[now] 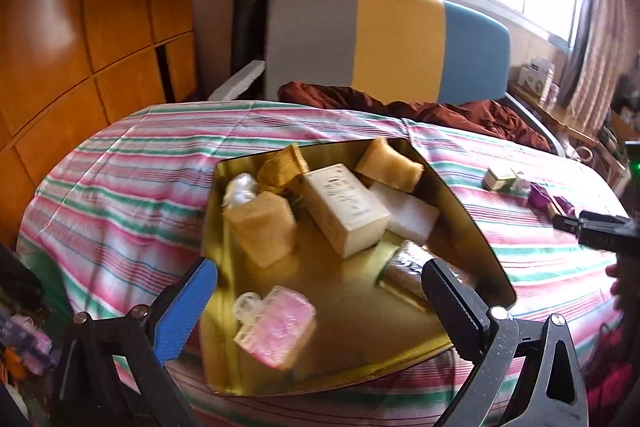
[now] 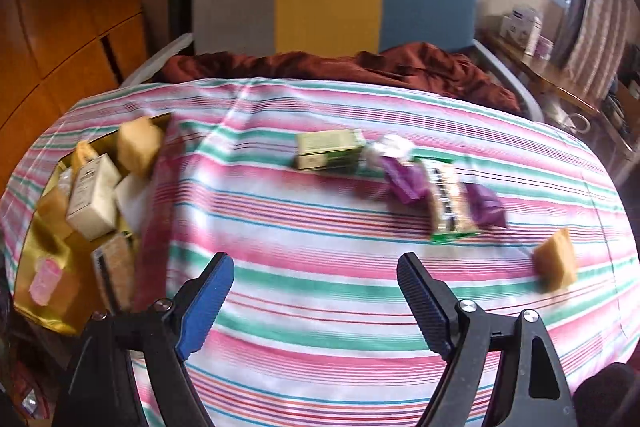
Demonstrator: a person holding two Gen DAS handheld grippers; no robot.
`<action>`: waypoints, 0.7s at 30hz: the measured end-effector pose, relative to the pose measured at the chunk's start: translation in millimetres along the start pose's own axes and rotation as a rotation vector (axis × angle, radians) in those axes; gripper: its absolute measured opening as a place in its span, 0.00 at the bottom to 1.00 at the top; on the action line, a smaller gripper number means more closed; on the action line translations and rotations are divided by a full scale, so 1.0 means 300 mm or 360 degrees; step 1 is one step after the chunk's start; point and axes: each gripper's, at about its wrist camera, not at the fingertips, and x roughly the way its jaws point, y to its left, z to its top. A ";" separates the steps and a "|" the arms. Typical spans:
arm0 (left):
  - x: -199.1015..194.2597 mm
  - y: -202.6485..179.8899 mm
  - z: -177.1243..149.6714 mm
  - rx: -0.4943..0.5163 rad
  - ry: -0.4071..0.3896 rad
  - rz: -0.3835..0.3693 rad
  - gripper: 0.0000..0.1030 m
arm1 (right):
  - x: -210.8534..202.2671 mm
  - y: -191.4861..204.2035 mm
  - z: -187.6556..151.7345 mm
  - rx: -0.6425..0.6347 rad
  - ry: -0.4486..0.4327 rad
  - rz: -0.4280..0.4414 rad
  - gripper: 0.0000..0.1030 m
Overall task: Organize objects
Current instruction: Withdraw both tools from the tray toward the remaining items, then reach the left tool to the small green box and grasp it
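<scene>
Both claws spread wide, nothing held. Left gripper (image 1: 320, 299) hovers over gold tray (image 1: 476, 227), already stocked: cream box (image 1: 346, 209), pink bottle (image 1: 276, 331). Right gripper (image 2: 316, 295) above striped sheet (image 2: 320, 347). Loose items remain: green box (image 2: 328, 149), purple packets (image 2: 404, 179), snack pack (image 2: 448, 203), tan block (image 2: 556, 259). Judgement: tan block nearest right claw; approach low, straddle narrow faces, close gently, carry to tray's bare front area w/o knocking the bottle.

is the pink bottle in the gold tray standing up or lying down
Lying down. In the left wrist view the pink bottle rests on its broad side on the gold tray, its clear cap pointing sideways.
</scene>
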 end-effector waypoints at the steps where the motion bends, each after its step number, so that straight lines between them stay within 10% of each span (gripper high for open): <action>1: 0.005 -0.012 0.003 0.0011 0.0002 -0.0009 1.00 | -0.003 -0.037 0.004 0.0022 -0.0002 -0.0020 0.83; 13: 0.036 -0.217 0.049 0.0212 0.0032 -0.0198 1.00 | 0.009 -0.429 0.030 0.0286 0.0004 -0.0321 0.83; 21: 0.085 -0.392 0.094 0.0312 0.0097 -0.0417 1.00 | 0.037 -0.707 -0.035 0.0811 0.0034 -0.0389 0.83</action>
